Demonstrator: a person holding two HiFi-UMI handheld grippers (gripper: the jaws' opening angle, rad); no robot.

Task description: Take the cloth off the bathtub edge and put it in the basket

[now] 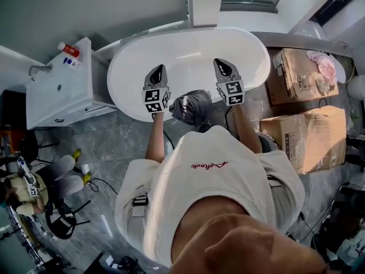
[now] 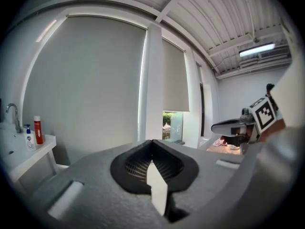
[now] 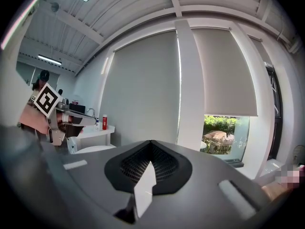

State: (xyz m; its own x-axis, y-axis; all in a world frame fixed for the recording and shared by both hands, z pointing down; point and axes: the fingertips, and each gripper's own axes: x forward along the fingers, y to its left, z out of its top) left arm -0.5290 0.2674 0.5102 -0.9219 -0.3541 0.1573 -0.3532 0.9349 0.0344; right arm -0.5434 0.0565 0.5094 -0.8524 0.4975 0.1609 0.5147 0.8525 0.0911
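Note:
A crumpled grey cloth hangs over the near rim of the white oval bathtub. My left gripper hovers over the tub just left of the cloth, jaws shut and empty. Just right of the cloth my right gripper is held the same way, also shut with nothing in it. Both point roughly level toward the far wall with the blinds. In the left gripper view its jaws meet, and the right gripper shows at the right. The right gripper view shows its closed jaws and the left gripper. No basket shows in any view.
A white sink counter with a tap and a red bottle stands left of the tub. Cardboard boxes are stacked on the right. A white pillar rises behind the tub. Cables lie on the grey floor.

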